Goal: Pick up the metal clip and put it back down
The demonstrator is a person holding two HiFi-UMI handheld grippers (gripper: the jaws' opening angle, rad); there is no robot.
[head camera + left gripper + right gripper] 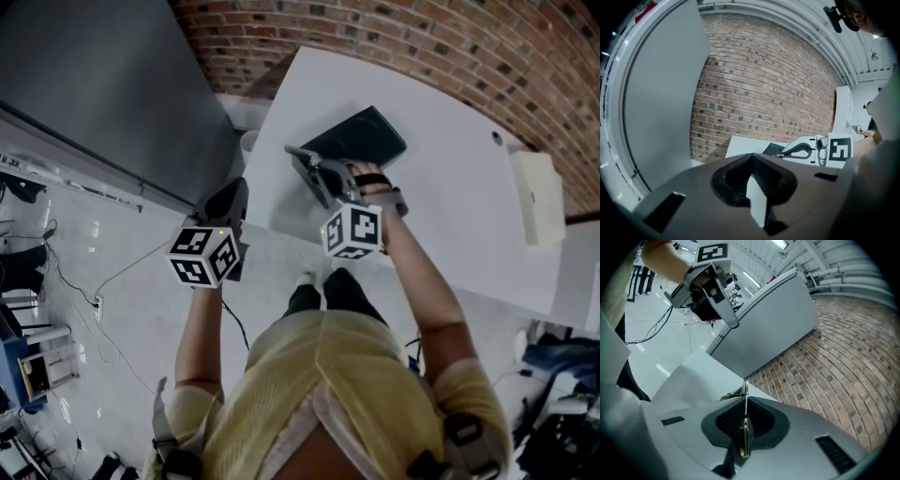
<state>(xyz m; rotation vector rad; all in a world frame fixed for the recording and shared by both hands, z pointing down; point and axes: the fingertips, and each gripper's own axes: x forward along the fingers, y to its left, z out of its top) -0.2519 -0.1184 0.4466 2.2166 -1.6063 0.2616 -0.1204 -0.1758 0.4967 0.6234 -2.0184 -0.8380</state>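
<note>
Pinched edge-on between the pads of the right gripper [745,401], the metal clip [744,425] is held upright, and its thin tip is seen projecting past the jaw ends. It is positioned over the near corner of a dark pad [361,139] that lies on the white table [450,216]; whether clip and pad touch cannot be made out. The left gripper [751,159] is seen just off the table's edge, its jaws brought together with nothing between them. A brick wall [764,84] is seen beyond the table.

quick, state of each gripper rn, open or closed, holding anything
left gripper: closed, nothing held
right gripper: closed on the metal clip
</note>
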